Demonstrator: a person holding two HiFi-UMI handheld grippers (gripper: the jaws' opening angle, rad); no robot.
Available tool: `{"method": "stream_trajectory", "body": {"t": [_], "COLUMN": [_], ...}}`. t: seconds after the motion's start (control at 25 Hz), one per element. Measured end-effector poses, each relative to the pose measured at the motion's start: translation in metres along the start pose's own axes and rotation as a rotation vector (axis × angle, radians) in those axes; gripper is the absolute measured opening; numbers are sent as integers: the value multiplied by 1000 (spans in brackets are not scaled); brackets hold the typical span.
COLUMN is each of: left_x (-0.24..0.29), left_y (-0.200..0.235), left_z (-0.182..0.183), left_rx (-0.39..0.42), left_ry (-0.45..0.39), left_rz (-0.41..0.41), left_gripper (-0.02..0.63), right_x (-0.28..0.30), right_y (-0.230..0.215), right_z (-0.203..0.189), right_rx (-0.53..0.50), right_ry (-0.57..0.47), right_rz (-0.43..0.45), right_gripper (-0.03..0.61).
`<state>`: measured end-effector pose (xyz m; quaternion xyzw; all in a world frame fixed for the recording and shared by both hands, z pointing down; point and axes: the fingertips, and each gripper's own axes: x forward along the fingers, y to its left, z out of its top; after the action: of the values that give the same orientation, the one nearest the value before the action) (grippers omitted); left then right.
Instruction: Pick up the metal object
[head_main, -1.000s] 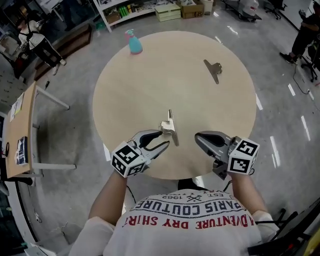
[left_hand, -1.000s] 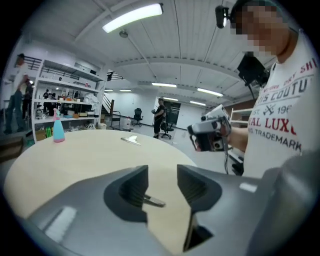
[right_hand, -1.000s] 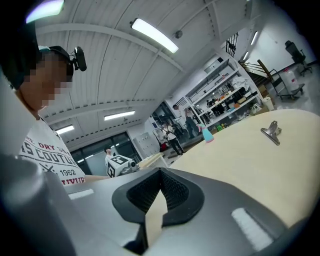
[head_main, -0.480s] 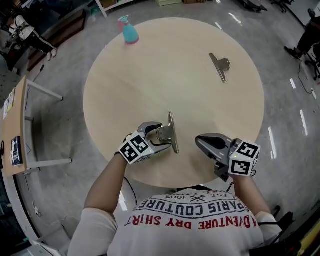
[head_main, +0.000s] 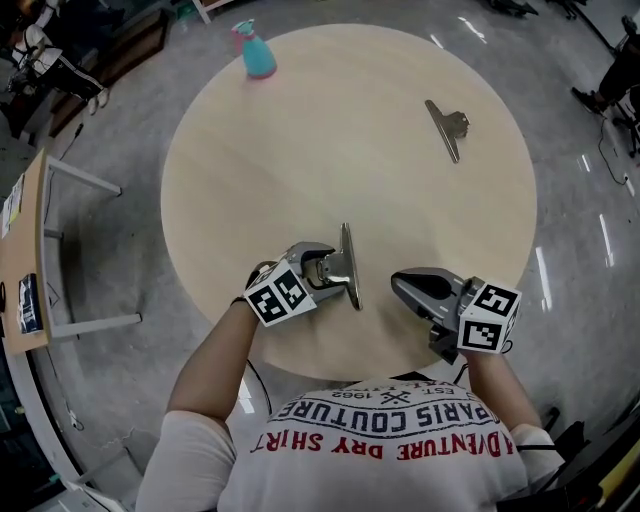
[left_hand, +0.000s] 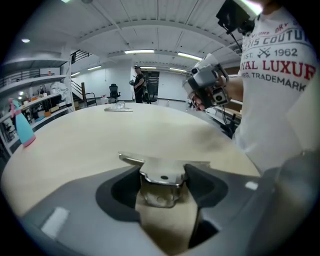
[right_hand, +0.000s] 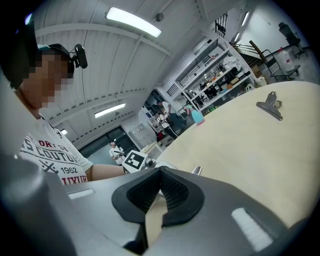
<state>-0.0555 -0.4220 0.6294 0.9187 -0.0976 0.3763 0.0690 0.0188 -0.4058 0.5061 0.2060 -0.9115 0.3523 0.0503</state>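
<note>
A silver metal clip (head_main: 347, 266) lies on the round wooden table (head_main: 300, 150) near its front edge. My left gripper (head_main: 328, 268) is at the clip's left side. In the left gripper view the clip's handle tab (left_hand: 161, 174) fills the gap between the two pads of the left gripper (left_hand: 162, 184); the jaws are closing and both pads touch the tab. My right gripper (head_main: 405, 283) hovers to the right of the clip, apart from it, shut and empty; in its own view the right gripper (right_hand: 157, 197) shows its pads meeting at the tips.
A second metal clip (head_main: 447, 125) lies at the table's far right. A teal spray bottle (head_main: 255, 50) stands at the far left edge. A side table (head_main: 25, 250) stands on the floor to the left, and people are at the room's edges.
My left gripper has moved right and taken the clip's handle between its pads. The clip, tilted up a second ago, now lies flatter. The right gripper has stayed in place.
</note>
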Motion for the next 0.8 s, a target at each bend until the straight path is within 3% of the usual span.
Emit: {"method": "stream_trajectory", "body": {"t": [0.2, 0.4, 0.6, 0.8], "left_x": [3, -9, -59, -142], "left_y": [9, 6, 10, -13], "left_z": [-2, 9, 52, 122], "left_rx": [15, -26, -149, -123], "left_ry": [3, -46, -234, -433], "left_rz": [-10, 54, 179, 318], "left_gripper": [275, 272, 272, 273], "right_x": [6, -4, -12, -23], "right_y": [-10, -3, 2, 33], "right_z": [-1, 1, 16, 31], "right_rx": [15, 8, -31, -110], "right_ry": [-3, -23, -67, -106], "right_rz": [-3, -16, -43, -59], "right_gripper": [-2, -2, -2, -2]}}
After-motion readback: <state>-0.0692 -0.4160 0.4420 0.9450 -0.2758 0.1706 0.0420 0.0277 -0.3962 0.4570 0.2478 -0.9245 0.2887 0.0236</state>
